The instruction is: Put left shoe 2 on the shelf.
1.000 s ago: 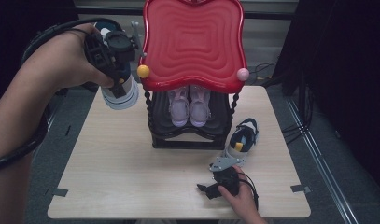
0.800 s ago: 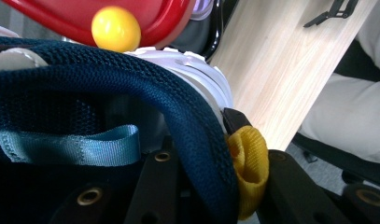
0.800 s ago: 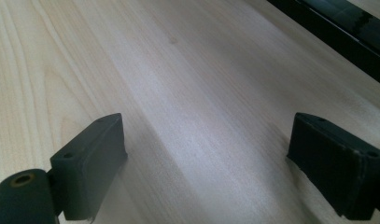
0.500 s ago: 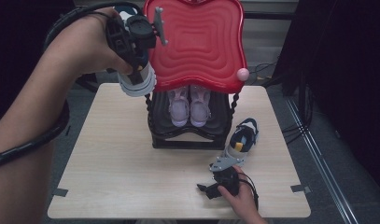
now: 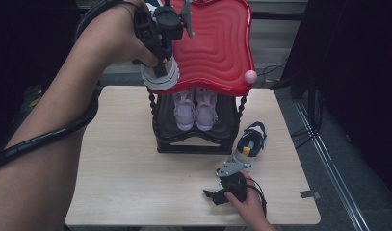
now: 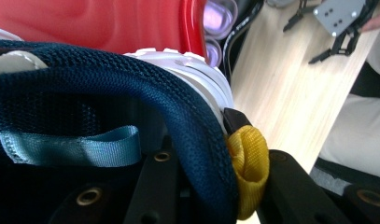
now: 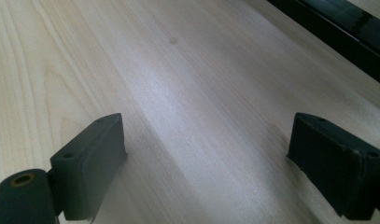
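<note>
The left gripper (image 5: 161,36) has its jaws pinched on the collar of a navy sneaker (image 5: 160,72) with a white sole; in the left gripper view the dark mesh collar (image 6: 131,93) and a yellow heel tab (image 6: 247,165) sit squeezed between the black jaws. A second ago this gripper and the shoe hung off the left edge of the rack, level with its orange knob. Now they have moved rightward and a little up, so the sneaker's sole hangs over the left rim of the red wavy top shelf (image 5: 217,48), hiding that knob; whether the sole touches the shelf cannot be told.

The right gripper (image 5: 227,190) lies low on the desk (image 5: 126,178) near its front edge, its jaws spread wide with only bare wood between them, as the right gripper view shows. It sits where it was a second ago.

Below the red shelf, a pair of pink shoes (image 5: 196,108) rests on the dark lower shelf of the rack (image 5: 193,144). A second navy sneaker (image 5: 250,144) lies on the desk just right of the rack, unmoved.
</note>
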The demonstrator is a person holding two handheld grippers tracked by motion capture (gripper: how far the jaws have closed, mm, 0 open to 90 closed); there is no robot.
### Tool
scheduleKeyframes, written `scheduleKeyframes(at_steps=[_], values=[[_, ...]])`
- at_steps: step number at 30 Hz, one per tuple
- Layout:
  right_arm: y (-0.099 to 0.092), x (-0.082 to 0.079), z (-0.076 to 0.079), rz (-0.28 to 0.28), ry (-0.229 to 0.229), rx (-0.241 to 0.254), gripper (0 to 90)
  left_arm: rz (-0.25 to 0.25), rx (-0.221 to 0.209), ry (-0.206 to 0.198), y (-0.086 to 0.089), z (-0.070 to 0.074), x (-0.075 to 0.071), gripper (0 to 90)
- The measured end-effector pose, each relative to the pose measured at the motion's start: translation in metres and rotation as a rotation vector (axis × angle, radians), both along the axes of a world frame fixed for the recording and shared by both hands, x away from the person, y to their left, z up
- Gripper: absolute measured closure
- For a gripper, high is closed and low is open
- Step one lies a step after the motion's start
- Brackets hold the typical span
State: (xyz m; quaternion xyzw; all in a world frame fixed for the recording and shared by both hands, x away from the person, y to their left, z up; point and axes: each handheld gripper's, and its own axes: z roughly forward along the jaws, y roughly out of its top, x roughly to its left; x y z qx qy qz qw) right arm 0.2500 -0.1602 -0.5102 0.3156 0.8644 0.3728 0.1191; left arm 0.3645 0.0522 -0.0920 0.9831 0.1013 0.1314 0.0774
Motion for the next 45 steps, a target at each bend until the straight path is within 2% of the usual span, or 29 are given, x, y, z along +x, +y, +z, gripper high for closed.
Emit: scheduleKeyframes(at_steps=[4, 10, 17, 18, 20, 21, 23, 26, 30, 31, 32, 35, 38, 42, 44, 45], values=[[0.0, 0.0, 0.0, 0.0, 0.0, 0.0, 10.3, -0.015, -0.003, -0.005, -0.006, 0.001, 0.004, 75.5], [0.0, 0.0, 0.0, -0.001, -0.003, -0.001, 10.3, -0.057, 0.018, -0.008, -0.021, 0.0, 0.013, 75.5], [0.0, 0.0, 0.0, -0.001, -0.002, -0.001, 10.3, -0.076, 0.036, -0.019, -0.035, -0.001, 0.021, 75.2], [0.0, 0.0, 0.0, -0.001, -0.002, -0.001, 10.3, -0.093, 0.04, -0.022, -0.04, -0.002, 0.024, 75.2], [0.0, 0.0, 0.0, -0.001, -0.002, -0.001, 10.3, -0.076, 0.031, -0.017, -0.041, -0.004, 0.025, 75.1], [0.0, 0.0, 0.0, -0.001, -0.003, -0.001, 10.3, -0.109, 0.057, -0.023, -0.045, -0.004, 0.029, 75.1], [0.0, 0.0, 0.0, -0.001, -0.002, -0.001, 10.3, -0.1, 0.041, -0.022, -0.046, -0.006, 0.031, 75.0], [0.0, 0.0, 0.0, -0.001, -0.002, -0.001, 10.3, -0.114, 0.061, -0.028, -0.05, -0.009, 0.038, 74.8], [0.0, 0.0, 0.0, 0.0, -0.004, -0.001, 10.3, -0.119, 0.059, -0.031, -0.051, -0.012, 0.042, 74.6], [0.0, 0.0, 0.0, -0.001, -0.002, -0.001, 10.3, -0.103, 0.044, -0.024, -0.051, -0.014, 0.042, 74.6], [0.0, 0.0, 0.0, 0.001, -0.003, -0.002, 10.3, -0.121, 0.057, -0.033, -0.052, -0.014, 0.043, 74.5], [0.0, 0.0, 0.0, 0.0, -0.003, -0.001, 10.3, -0.121, 0.066, -0.036, -0.052, -0.016, 0.045, 74.4], [0.0, 0.0, 0.0, 0.0, -0.003, -0.001, 10.3, -0.122, 0.056, -0.042, -0.052, -0.017, 0.047, 74.2], [0.0, 0.0, 0.0, -0.001, -0.002, -0.001, 10.3, -0.134, 0.066, -0.049, -0.052, -0.018, 0.047, 73.8], [0.0, 0.0, 0.0, -0.001, -0.002, -0.001, 10.3, -0.12, 0.059, -0.044, -0.051, -0.019, 0.046, 73.7], [0.0, 0.0, 0.0, -0.001, -0.003, -0.001, 10.3, -0.134, 0.062, -0.048, -0.051, -0.018, 0.047, 73.6]])
